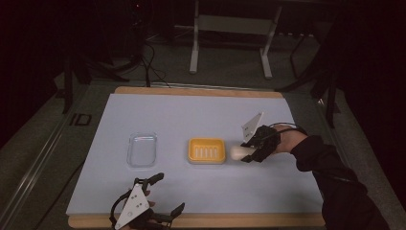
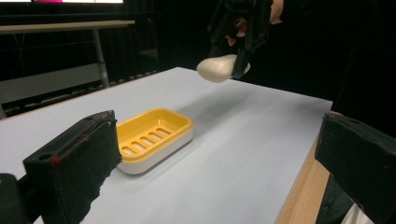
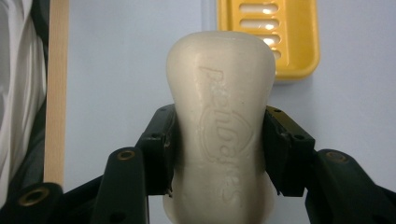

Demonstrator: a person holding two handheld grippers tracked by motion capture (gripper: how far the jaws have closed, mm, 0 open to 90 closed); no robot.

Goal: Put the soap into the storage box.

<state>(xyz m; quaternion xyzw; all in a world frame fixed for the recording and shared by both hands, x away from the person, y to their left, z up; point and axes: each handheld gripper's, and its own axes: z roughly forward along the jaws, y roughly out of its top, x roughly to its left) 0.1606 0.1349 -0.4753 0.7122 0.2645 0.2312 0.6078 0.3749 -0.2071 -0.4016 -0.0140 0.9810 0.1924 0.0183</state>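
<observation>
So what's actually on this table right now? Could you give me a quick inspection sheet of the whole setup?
Surface: pale sheet on a wooden board.
Job's things: white soap bar held above the sheet, just right of the yellow soap dish; the dish holds nothing.
Clutter: clear plastic lid lying left of the dish.
Grippers: right tongs shut on the soap bar, pads pressing its sides; left tongs open at the near edge, holding nothing.
Cables: black cable looping from the right tongs; more cables on the floor behind the table.
Surroundings: dark room, grey floor, white metal frame legs beyond the table.
</observation>
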